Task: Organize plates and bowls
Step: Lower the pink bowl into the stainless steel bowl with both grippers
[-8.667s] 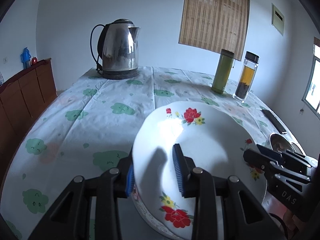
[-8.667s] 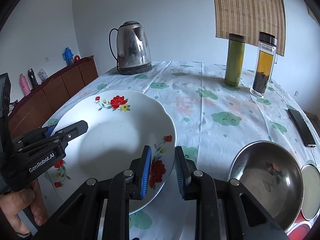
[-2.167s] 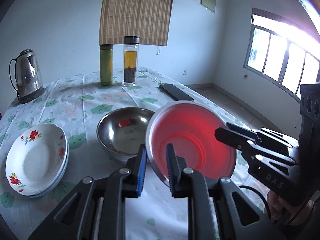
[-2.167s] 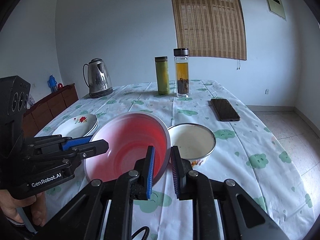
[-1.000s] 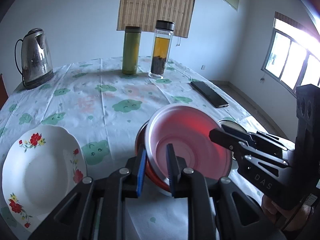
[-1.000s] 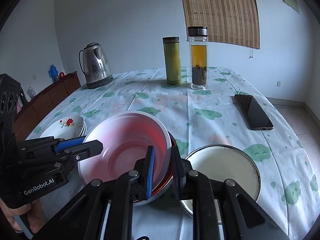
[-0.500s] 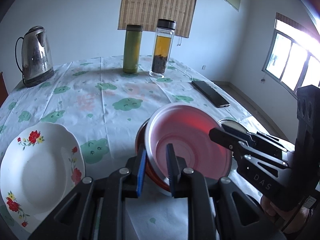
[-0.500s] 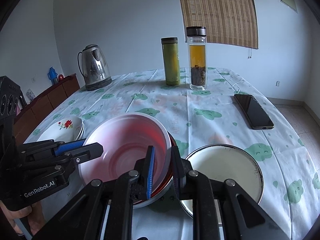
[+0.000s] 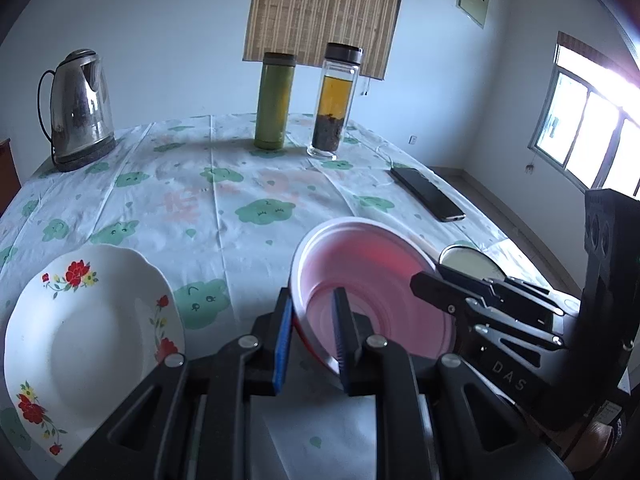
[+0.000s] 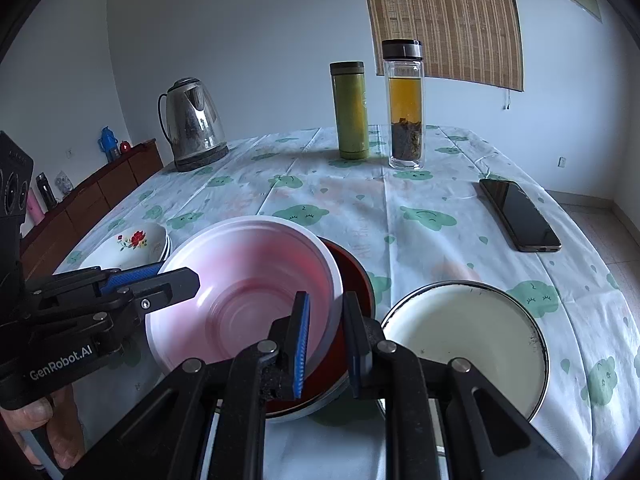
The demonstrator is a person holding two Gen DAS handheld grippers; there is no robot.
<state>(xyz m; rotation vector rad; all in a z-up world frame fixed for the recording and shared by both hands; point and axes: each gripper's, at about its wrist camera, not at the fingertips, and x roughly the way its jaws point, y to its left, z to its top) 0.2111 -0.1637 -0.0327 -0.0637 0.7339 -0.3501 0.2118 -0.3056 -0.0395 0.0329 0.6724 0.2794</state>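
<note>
A table under a white cloth printed with green clouds holds everything. The translucent pink plastic bowl sits tilted in a red-lined steel bowl, its opposite rims pinched tight by the left gripper and right gripper.

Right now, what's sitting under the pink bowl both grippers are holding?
A red-lined bowl with a metal outside sits under the pink bowl, which is tilted into it. Its bottom and anything inside are covered. The left gripper and right gripper clamp the pink rim.
</note>
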